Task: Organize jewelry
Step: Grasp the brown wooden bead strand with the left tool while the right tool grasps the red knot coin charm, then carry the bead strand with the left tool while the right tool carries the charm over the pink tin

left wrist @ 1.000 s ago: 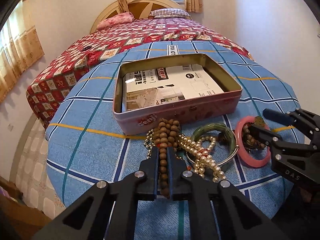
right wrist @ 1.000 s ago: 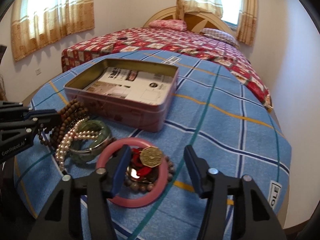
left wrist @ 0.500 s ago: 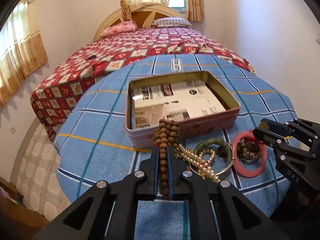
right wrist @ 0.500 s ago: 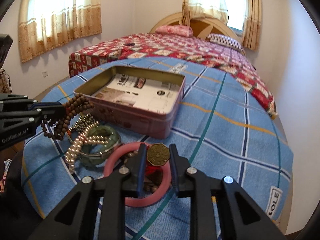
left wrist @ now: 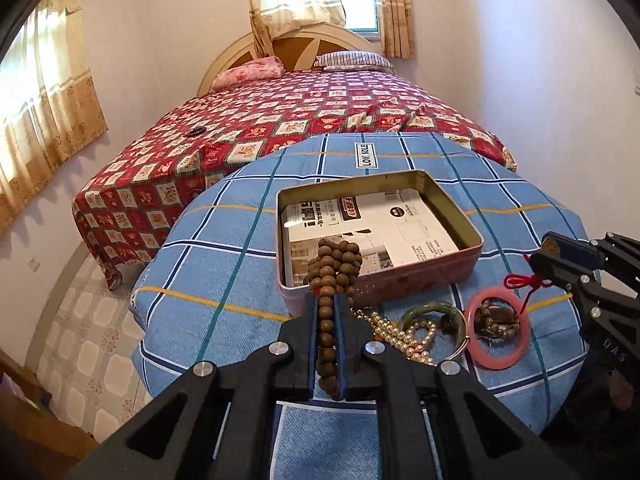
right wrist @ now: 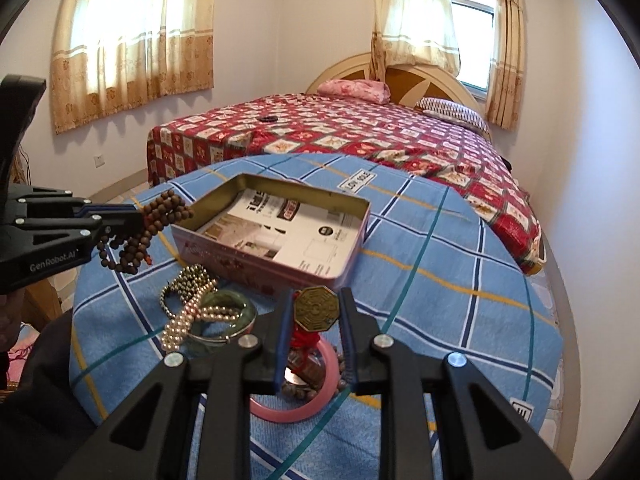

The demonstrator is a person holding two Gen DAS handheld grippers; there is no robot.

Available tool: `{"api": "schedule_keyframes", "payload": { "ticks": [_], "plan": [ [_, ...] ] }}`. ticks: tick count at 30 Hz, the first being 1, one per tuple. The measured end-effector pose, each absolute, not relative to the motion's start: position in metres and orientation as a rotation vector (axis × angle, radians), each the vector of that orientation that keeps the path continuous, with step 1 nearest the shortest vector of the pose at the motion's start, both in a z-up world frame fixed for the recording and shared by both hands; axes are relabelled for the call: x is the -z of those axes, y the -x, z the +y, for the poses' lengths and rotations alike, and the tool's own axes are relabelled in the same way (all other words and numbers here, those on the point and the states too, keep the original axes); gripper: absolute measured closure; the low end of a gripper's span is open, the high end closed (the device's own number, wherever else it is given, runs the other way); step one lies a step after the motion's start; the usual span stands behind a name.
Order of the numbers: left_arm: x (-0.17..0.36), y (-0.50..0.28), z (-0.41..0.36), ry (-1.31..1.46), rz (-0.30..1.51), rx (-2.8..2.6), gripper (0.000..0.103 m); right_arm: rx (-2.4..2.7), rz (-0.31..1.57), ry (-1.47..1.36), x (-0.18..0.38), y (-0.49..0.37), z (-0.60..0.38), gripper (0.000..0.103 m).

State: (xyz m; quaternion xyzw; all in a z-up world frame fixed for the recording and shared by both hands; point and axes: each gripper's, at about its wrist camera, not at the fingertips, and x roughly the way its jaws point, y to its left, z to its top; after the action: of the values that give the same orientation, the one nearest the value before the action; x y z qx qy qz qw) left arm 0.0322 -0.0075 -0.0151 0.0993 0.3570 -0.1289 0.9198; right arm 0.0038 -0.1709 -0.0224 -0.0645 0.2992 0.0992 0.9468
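**Both tongs loaded, tin right ahead**

Left tongs (left wrist: 328, 344) are clenched on the wooden bead string (left wrist: 330, 280), beads bunched up past the tips right at the near edge of the open tin (left wrist: 424, 276). Right tongs (right wrist: 314, 312) are pinching the brass octagon charm (right wrist: 316, 308), red cord hanging down to the pink bangle (right wrist: 296, 412) on the worktop (right wrist: 440, 280). Pearl strand (right wrist: 188, 320) and green bangle (right wrist: 224, 304) lie just left of that, near the tin. Bed (right wrist: 360, 136) is beyond.
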Motion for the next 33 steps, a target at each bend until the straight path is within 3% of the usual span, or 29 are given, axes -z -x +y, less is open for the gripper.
{"api": "schedule_keyframes", "payload": {
  "ticks": [33],
  "plan": [
    [0.012,-0.102,-0.014,-0.211,0.729,0.208,0.096,-0.21,0.581,0.135,0.001,-0.069,-0.172,0.078]
  ]
}}
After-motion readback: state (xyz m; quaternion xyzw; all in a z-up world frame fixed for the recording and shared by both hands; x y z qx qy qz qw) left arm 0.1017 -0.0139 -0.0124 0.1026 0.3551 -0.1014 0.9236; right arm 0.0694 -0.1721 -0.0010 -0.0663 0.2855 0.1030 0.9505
